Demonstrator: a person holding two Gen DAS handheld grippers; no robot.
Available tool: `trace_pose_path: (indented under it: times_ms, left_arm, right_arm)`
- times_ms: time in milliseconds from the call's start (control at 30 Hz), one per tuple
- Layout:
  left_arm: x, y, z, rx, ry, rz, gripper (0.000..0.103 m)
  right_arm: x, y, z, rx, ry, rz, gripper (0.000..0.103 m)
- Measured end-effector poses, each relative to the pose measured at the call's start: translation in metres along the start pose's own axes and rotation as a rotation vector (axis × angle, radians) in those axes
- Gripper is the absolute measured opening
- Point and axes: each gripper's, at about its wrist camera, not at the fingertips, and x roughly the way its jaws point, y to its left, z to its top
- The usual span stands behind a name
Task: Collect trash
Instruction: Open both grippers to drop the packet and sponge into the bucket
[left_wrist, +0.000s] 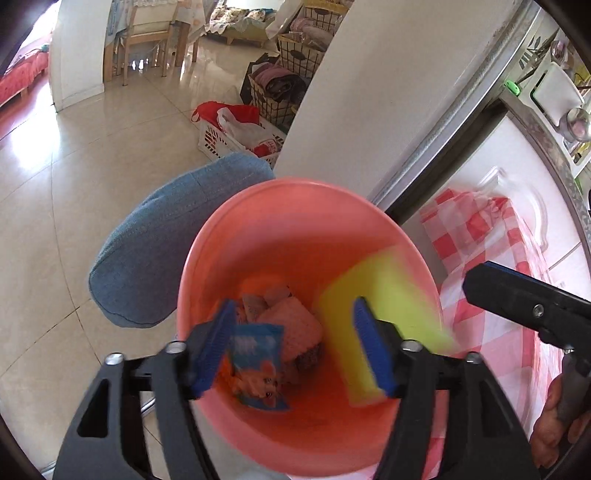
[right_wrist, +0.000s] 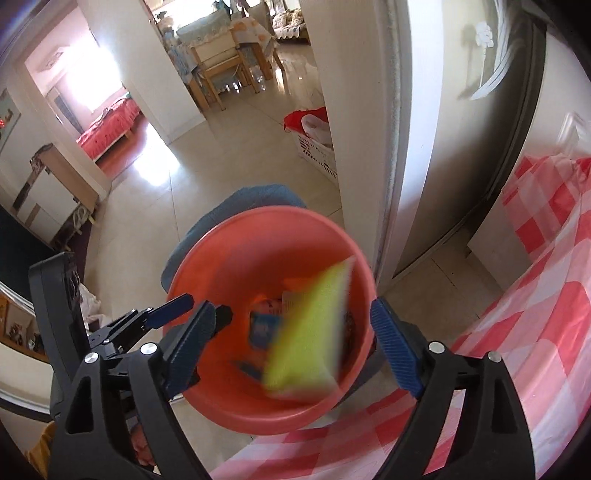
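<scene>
A salmon-pink trash bin (left_wrist: 258, 221) (right_wrist: 221, 398) stands on the floor beside the table. A yellow packet (left_wrist: 369, 306) (right_wrist: 314, 332), blurred by motion, is in mid-air inside the bin's mouth, touching neither gripper. At the bottom lie a blue snack packet (left_wrist: 258, 365) (right_wrist: 264, 328), a pinkish sponge-like lump (left_wrist: 295, 325) and other wrappers. My left gripper (left_wrist: 295, 350) is open above the bin. My right gripper (right_wrist: 295, 350) is open above the bin; its body shows in the left wrist view (left_wrist: 524, 299). The left gripper shows in the right wrist view (right_wrist: 177, 314).
A red-and-white checked tablecloth (left_wrist: 480, 258) (right_wrist: 535, 314) covers the table at the right. A blue cushioned stool (left_wrist: 166, 243) (right_wrist: 258, 195) stands behind the bin. A white wall corner (left_wrist: 369, 92) and a white basket with red bags (left_wrist: 236, 129) are further off on the tiled floor.
</scene>
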Motion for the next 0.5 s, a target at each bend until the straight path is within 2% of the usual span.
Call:
trace_pose_path:
  times_ms: [67,167,367,500]
  left_arm:
    - [-0.003,-0.001,0.001,0.000,-0.009,-0.015,0.070]
    - [-0.005,-0.002,0.000,0.005,-0.014,0.003,0.079]
    - [-0.011,-0.003,-0.002,-0.001,-0.013,0.013,0.088]
    - [-0.017,-0.012,-0.003,0.011,-0.020,0.024,0.089]
  right_arm:
    - [-0.007,-0.002,-0.001,0.011,-0.029,0.007,0.087]
    - [-0.020,-0.008,-0.005,0.036,-0.065,0.006,0.087]
    - [-0.052,-0.031,-0.026,0.075,-0.144,-0.018,0.088]
    - [-0.075,-0.049,-0.047,0.117,-0.189,-0.021,0.088]
